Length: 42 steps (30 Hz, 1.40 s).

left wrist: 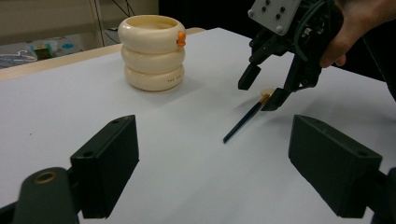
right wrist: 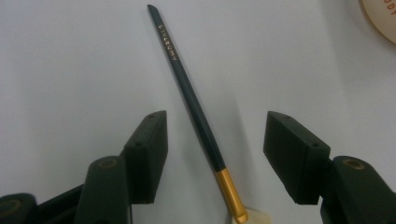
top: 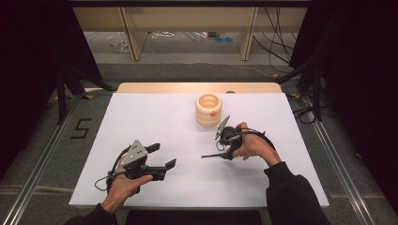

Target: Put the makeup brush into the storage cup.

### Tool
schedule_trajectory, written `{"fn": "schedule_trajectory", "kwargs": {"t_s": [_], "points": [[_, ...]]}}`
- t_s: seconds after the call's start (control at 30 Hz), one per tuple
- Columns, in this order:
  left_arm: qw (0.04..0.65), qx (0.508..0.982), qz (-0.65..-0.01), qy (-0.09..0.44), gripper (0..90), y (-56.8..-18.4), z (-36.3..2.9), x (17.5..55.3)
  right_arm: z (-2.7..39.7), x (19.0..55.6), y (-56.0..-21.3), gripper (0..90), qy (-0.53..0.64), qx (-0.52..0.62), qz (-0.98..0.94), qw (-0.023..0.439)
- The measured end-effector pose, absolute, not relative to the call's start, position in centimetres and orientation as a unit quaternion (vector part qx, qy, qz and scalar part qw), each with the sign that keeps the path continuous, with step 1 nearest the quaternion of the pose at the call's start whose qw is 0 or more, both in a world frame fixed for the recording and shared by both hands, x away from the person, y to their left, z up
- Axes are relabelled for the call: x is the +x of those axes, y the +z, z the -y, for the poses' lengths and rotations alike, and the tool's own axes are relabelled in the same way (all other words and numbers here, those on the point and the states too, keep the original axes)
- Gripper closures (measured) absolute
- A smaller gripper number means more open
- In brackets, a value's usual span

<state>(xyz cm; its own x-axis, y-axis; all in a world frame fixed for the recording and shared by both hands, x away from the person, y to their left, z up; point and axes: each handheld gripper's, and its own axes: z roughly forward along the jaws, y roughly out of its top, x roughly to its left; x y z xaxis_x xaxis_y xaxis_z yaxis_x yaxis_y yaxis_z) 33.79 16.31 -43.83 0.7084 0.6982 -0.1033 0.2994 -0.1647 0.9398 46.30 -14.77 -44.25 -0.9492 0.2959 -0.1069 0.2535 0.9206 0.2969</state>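
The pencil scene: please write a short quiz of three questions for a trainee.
1. True or false: the right gripper already lifts the pencil off the table.
2. Which end of the pencil lies between the jaws of the right gripper? A) the dark tip B) the end with the gold band and eraser C) the middle
3. What stands on the table beyond the pencil, seen in the high view?

Key
1. False. The pencil lies flat on the table; the jaws stand on either side of it and do not touch it.
2. B
3. A cream holder shaped like three stacked rings, with a small orange piece on its side.
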Motion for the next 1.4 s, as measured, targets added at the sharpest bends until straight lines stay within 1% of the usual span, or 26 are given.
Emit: {"fn": "schedule_trajectory", "kwargs": {"t_s": [0.17, 0.23, 0.27, 0.4, 0.6, 0.63, 0.7, 0.97, 1.03, 1.13, 1.4], "points": [[0.554, 0.738, -0.343, 0.177, 15.9, -43.8, -16.3, 33.8, 14.4, 46.6, -44.6, 48.5, 0.129, 0.135, -0.980, 0.070], [0.554, 0.738, -0.343, 0.177, 15.9, -43.8, -16.3, 33.8, 14.4, 46.6, -44.6, 49.5, 0.126, 0.131, -0.981, 0.069], [0.555, 0.738, -0.343, 0.176, 16.0, -43.8, -16.3, 33.8, 14.3, 46.7, -44.7, 52.7, 0.121, 0.127, -0.982, 0.070], [0.552, 0.741, -0.339, 0.178, 16.0, -43.8, -16.3, 33.8, 14.1, 46.8, -44.7, 58.3, 0.117, 0.122, -0.983, 0.065], [0.552, 0.740, -0.342, 0.174, 16.0, -43.9, -16.3, 33.8, 14.0, 47.1, -45.0, 62.7, 0.108, 0.105, -0.987, 0.055], [0.553, 0.740, -0.342, 0.174, 16.0, -43.8, -16.3, 33.8, 14.0, 47.2, -45.1, 63.4, 0.099, 0.095, -0.989, 0.061], [0.551, 0.741, -0.342, 0.175, 16.0, -43.9, -16.3, 33.8, 14.0, 47.3, -45.2, 64.5, 0.097, 0.094, -0.989, 0.058], [0.551, 0.740, -0.343, 0.175, 16.1, -43.8, -16.3, 33.8, 13.7, 47.3, -45.4, 67.1, 0.094, 0.092, -0.990, 0.043], [0.551, 0.741, -0.342, 0.176, 16.1, -43.8, -16.3, 33.8, 13.7, 47.5, -45.3, 67.7, 0.084, 0.080, -0.992, 0.055], [0.551, 0.740, -0.342, 0.175, 16.1, -43.8, -16.3, 33.8, 13.5, 47.7, -45.3, 68.7, 0.083, 0.075, -0.992, 0.051], [0.550, 0.742, -0.340, 0.177, 16.1, -43.8, -16.3, 33.8, 13.2, 47.8, -45.4, 75.0, 0.072, 0.075, -0.994, 0.037]]}}
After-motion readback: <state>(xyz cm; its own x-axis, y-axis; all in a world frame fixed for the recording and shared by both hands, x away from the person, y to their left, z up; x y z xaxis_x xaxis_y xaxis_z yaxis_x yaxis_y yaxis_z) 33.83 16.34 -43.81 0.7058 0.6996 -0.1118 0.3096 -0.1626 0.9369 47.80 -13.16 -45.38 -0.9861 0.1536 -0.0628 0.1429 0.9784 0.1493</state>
